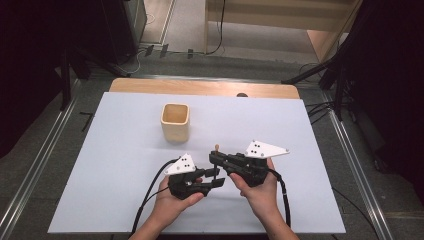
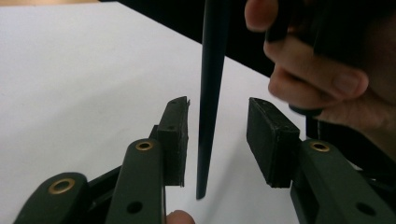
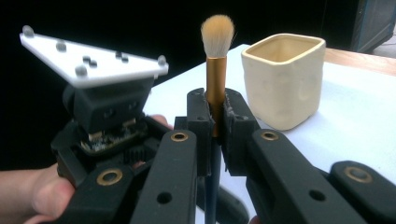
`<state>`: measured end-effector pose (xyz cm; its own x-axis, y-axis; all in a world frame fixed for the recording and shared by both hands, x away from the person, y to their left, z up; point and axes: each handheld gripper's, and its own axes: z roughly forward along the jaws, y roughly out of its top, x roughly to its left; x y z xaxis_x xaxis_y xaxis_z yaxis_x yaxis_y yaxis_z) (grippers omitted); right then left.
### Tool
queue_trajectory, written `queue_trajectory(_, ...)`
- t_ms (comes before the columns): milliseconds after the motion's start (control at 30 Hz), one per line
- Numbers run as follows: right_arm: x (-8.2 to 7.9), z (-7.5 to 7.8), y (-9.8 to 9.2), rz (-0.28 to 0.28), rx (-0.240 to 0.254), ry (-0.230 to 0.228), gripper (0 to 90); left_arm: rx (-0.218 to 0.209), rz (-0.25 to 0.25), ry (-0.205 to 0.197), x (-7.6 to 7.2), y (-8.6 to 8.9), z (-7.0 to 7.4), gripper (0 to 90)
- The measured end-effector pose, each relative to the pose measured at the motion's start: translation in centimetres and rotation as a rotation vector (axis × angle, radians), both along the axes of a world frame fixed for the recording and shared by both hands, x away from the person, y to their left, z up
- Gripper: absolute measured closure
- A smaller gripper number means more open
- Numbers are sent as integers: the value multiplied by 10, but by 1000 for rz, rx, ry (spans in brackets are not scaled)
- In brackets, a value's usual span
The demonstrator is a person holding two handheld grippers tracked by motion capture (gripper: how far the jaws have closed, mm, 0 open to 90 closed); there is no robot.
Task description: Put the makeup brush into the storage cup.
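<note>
Between the two grippers, right at the near middle of the white table (image 1: 90, 165), stands a makeup brush (image 3: 215, 70), bristles up. Look at it in the right gripper view: a soft tuft of pale tan bristles, rounded at the top, set in a copper-coloured metal collar, and below that a slim dark handle that tapers down to a narrow blunt tip. The left gripper view catches that dark taper (image 2: 208, 98) hanging straight down.

The right gripper (image 3: 215, 116) has its jaws pressed tight on the brush, pads clamped on either side of the copper collar just below the tuft. It has the whole weight of it.

The left gripper (image 2: 218, 140) is partly open: its two black pads stand on either side of the handle's lower end with daylight on both sides, nearer the one pad but touching neither. So nothing is held there; the handle simply hangs in the gap, its tip clear above the table.

From the high view the two grippers sit nose to nose, the left one (image 1: 212, 179) lower and the right one (image 1: 216, 160) just beyond it, each cradled in a hand, grey three-cornered plates up.

Past the right gripper's jaws, a cream square-sided cup (image 3: 282, 84) stands upright and apart from the brush.
</note>
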<state>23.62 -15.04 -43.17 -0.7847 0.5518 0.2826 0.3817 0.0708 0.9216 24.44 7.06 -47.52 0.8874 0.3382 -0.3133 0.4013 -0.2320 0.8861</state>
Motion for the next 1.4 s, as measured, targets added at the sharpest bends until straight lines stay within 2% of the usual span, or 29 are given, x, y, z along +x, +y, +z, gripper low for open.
queue_trajectory(133,-2,-3,5,15,-1,-14,840,-38,24,-2,0,5,7,625)
queue_trajectory(167,-3,-3,6,13,-4,-15,840,-47,23,-4,1,7,8,671)
queue_trajectory(300,-3,-6,9,19,2,-14,840,-63,27,7,3,10,11,707)
queue_trajectory(533,-4,-8,12,25,13,-19,840,-68,30,12,4,12,11,821)
queue_trajectory(633,-4,-9,12,29,14,-16,830,-61,21,10,4,11,11,834)
queue_trajectory(667,-4,-9,11,25,13,-21,792,-59,19,14,4,11,10,835)
queue_trajectory(767,-3,-9,9,21,38,-24,511,-49,16,4,5,11,9,836)
queue_trajectory(800,-4,-7,5,-17,27,-58,344,-45,20,2,5,12,9,836)
queue_trajectory(833,-4,-7,5,-17,27,-58,344,-39,26,-1,5,12,9,836)
queue_trajectory(900,-4,-4,-1,-45,36,-62,135,-28,33,-13,6,14,9,836)
queue_trajectory(967,-4,-2,-7,-92,34,-70,0,-22,44,-16,7,16,8,836)
queue_trajectory(1133,-8,-2,-26,-231,-6,-131,0,-17,74,-23,10,22,8,836)
queue_trajectory(1233,-8,-5,-37,-283,-24,-128,0,-21,90,-26,12,27,10,836)
queue_trajectory(1400,-10,-11,-54,-333,-63,-130,0,-24,116,-35,15,34,11,836)
